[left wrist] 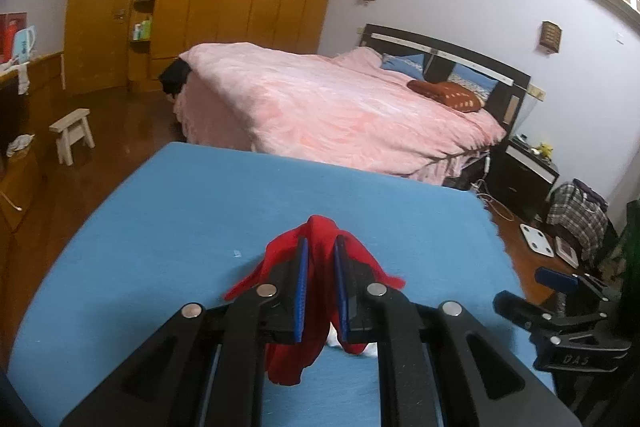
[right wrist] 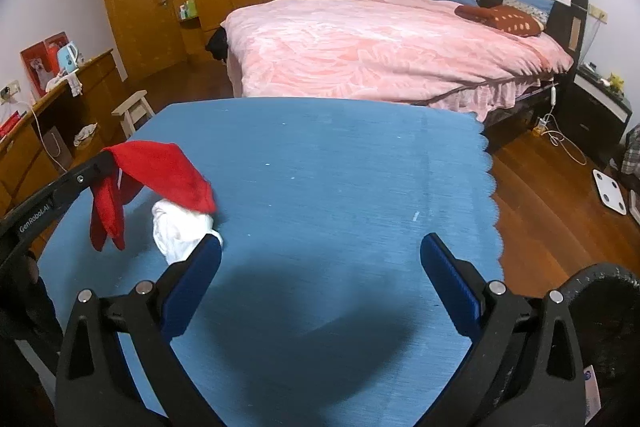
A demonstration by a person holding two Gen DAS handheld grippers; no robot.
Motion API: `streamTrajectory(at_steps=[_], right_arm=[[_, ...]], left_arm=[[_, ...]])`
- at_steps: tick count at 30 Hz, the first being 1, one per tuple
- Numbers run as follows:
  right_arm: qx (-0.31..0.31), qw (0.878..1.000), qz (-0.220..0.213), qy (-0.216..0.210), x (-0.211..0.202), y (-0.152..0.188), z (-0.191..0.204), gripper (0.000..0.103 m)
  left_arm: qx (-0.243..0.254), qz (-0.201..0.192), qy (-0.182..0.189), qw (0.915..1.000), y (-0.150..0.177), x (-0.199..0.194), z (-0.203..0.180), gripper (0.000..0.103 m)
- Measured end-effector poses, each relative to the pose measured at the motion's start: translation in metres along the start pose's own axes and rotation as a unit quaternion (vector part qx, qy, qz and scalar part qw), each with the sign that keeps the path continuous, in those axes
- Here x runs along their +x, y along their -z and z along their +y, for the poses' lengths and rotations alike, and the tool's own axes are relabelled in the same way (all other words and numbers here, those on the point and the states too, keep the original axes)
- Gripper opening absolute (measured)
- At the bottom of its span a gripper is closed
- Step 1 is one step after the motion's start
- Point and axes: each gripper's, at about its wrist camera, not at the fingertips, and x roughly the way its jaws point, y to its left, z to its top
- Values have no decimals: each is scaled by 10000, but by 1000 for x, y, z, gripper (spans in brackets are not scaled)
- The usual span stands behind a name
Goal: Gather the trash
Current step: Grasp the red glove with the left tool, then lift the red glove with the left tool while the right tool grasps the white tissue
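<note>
A pink, ruffle-edged quilt (right wrist: pixel 384 43) is covering the bed at twelve o'clock. Nearer, a flat blue woven tablecloth (right wrist: pixel 320 187) with a scalloped edge is spreading wide. The right gripper (right wrist: pixel 320 247) is hovering over it, blue ribbed pads parted and empty. At nine o'clock the left gripper (left wrist: pixel 320 247) is clenching a soft red fleece cloth (right wrist: pixel 160 171), drooping in folds above crumpled white tissue (right wrist: pixel 180 231).

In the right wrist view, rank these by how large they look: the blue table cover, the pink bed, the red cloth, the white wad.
1. blue table cover
2. pink bed, farther off, so perhaps really larger
3. red cloth
4. white wad, partly hidden, so unsure
</note>
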Motion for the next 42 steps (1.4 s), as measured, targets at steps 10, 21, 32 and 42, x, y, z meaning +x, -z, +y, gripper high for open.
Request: streamTrajectory(at_steps=[10, 21, 32, 42], right_arm=[[-156, 9996, 54, -246, 20, -3, 31, 97], [-303, 9983, 216, -453, 50, -9, 69, 97], [-399, 9971, 468, -456, 80, -9, 83, 97], [-661, 9909, 621, -995, 81, -8, 99, 66]], left_arm=[[-135, 160, -500, 9985, 19, -8, 39, 13], [-258, 211, -885, 9955, 32, -16, 68, 13], [-389, 305, -892, 9948, 40, -8, 79, 13], [-382, 384, -902, 9945, 42, -7, 82, 13]])
